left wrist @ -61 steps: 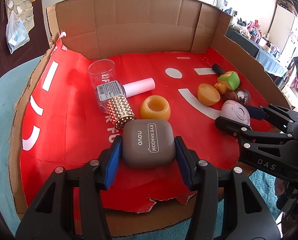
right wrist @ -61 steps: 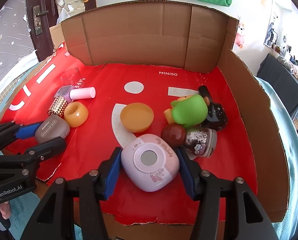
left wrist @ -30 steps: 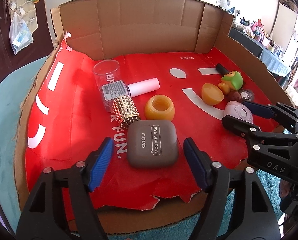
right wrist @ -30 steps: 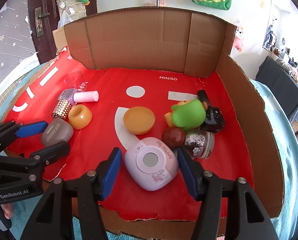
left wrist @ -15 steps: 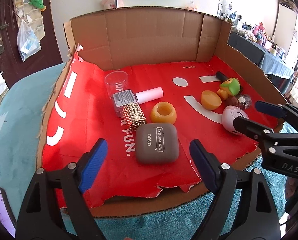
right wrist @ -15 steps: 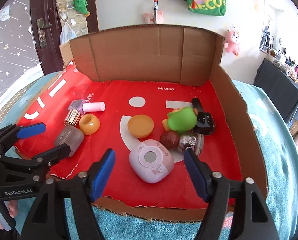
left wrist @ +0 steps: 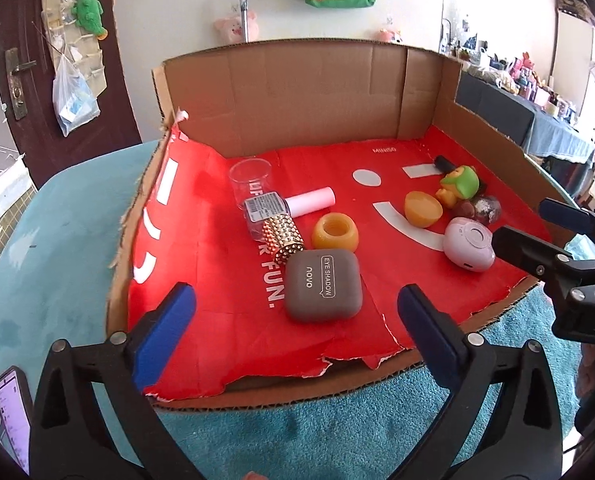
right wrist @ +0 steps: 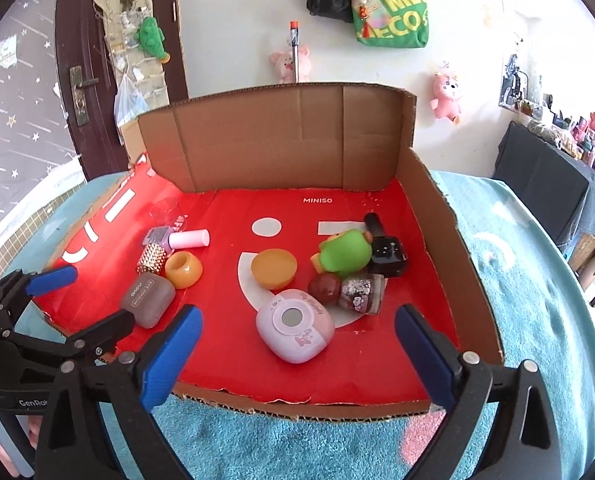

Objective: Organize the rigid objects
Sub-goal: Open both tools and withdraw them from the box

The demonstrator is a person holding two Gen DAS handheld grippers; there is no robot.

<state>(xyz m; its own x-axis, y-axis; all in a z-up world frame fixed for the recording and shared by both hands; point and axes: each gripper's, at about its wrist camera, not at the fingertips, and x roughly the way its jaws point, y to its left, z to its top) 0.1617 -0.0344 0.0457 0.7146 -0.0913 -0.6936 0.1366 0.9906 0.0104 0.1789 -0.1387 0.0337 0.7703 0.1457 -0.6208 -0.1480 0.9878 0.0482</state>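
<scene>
Near the torn front edge of the red-lined cardboard tray [left wrist: 257, 376], my left gripper [left wrist: 293, 312] and right gripper [right wrist: 297, 338] have just been opening, fingers wide and empty, the grey eye-shadow case [left wrist: 323, 286] and pink rounded case [right wrist: 295, 326] released, so I'd pick another target next.

The cardboard box [left wrist: 309, 92] is showing raw, matt corrugated walls, while its red printed floor [left wrist: 201, 264] is looking smooth with a slight sheen and tearing to ragged paper at the near edge. The grey eye shadow case [left wrist: 323, 285] is appearing as matt, smooth plastic. The gold studded cap [left wrist: 283, 237] is glinting like metal. The clear cup [left wrist: 251, 174] is looking like glossy transparent plastic. The pink compact [right wrist: 295, 325] is shining softly. The teal cloth [right wrist: 529, 280] under the box is looking fuzzy.
</scene>
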